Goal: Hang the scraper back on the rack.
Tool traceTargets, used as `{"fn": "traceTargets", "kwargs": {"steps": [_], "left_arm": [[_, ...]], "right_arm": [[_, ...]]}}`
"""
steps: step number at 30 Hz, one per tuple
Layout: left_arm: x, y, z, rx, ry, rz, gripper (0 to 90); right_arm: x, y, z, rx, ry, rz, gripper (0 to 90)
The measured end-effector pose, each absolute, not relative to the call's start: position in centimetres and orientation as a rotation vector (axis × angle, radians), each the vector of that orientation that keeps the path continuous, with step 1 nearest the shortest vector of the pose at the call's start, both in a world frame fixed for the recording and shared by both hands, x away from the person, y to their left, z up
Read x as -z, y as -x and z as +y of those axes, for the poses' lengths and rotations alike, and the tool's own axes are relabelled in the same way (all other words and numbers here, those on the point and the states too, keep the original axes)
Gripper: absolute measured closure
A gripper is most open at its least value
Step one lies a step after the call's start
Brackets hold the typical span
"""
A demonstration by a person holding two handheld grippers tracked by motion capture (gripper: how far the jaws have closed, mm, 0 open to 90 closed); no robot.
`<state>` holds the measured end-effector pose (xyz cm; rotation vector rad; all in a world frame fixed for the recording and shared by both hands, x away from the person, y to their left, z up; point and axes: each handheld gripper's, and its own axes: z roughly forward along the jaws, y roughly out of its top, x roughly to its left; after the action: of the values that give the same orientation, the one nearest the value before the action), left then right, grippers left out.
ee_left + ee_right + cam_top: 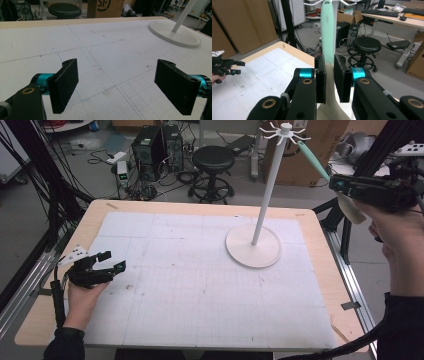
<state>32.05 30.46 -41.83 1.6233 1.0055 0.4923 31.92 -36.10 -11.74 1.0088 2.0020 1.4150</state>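
Nearest, low at the table's left edge: left gripper (102,265) rested on or just above the white gridded mat (190,285), jaws spread wide with nothing between them. The left gripper view confirmed bare mat between the two black pads (63,85). This hand was idle; little risk there beyond a snagged cable.

Right side, raised off the table's far right corner: right gripper (329,77) was clamped on a spatula (327,37) with a mint-green handle and cream blade, the jaws pinching the narrow neck just above the blade. In the high view the spatula (312,160) slanted up and left, its handle tip touching or just beside one hook of the white hanging stand (272,190), at the crown of prongs (285,131).

Judged step: hanging the utensil on a prong, or lifting it off; could not tell which.

Risks, as judgement:
- Grip sat far from the handle tip, so small wrist wobble would swing the tip wide and miss the hook.
- Whether the handle's hole was seated on the prong could not be read; release before seating would drop the spatula onto the stand's round base (252,247) or the floor.
- Sideways push on the thin pole could tip the stand.
- Smooth tapered neck could slip through the pads.

Beyond: black stool (213,162), computer towers (157,147), cardboard boxes.
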Motion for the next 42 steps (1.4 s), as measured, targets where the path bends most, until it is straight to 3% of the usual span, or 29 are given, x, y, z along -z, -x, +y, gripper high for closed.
{"fn": "traceTargets", "kwargs": {"steps": [20,23,35,42], "left_arm": [[41.9,-32.1,30.6,-0.493,-1.627,1.005,19.9],[41.9,-32.1,30.6,-0.492,-1.627,1.006,19.9],[41.8,-32.0,30.9,-0.496,-1.609,1.019,19.8],[41.8,-32.0,31.0,-0.502,-1.620,1.024,19.6]], "right_arm": [[12.5,-32.7,-35.7,-1.383,-1.028,2.023,79.0],[12.7,-32.8,-35.6,-1.389,-1.021,2.018,65.9],[15.3,-32.1,-35.0,-1.443,-0.948,2.041,35.8],[20.1,-31.6,-34.3,-1.525,-0.881,2.074,26.0]]}}
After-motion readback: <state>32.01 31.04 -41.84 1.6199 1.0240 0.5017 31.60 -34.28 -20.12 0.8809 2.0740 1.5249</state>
